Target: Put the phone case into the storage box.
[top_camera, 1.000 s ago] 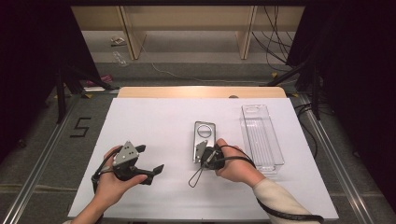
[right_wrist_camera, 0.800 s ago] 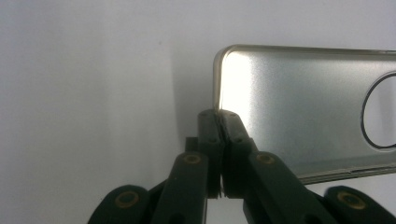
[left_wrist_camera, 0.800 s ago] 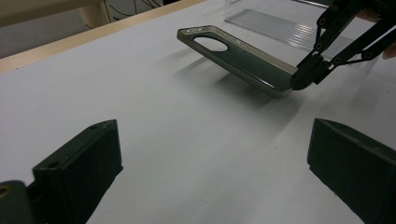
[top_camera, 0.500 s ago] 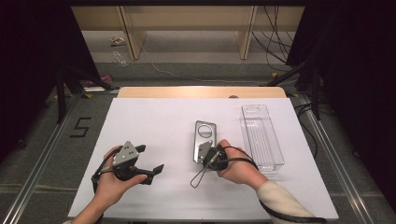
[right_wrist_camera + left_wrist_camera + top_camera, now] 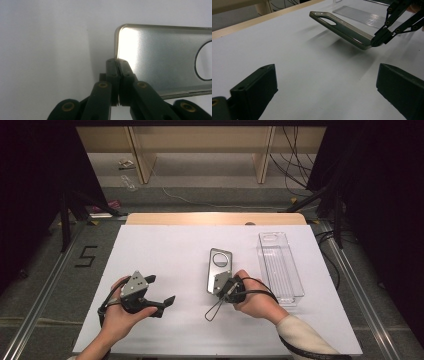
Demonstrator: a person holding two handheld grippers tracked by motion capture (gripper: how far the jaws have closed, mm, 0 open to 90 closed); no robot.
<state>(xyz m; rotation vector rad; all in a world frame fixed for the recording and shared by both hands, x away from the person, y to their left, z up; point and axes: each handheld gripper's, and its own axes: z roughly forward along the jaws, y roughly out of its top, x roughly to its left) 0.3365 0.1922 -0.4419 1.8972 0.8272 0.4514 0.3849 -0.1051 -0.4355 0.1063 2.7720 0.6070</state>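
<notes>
Since the earlier frame, the right gripper (image 5: pixel 223 285) has raised the phone case (image 5: pixel 219 269) by its near edge, so the case now tilts clear of the white table (image 5: pixel 170 255) with its shadow beneath. Its jaws are clamped together on the case's corner. Left gripper (image 5: pixel 162 304) remains low over the table, jaws spread wide apart, holding nothing. A clear plastic tray (image 5: pixel 280 265) lies just right of the case.
</notes>
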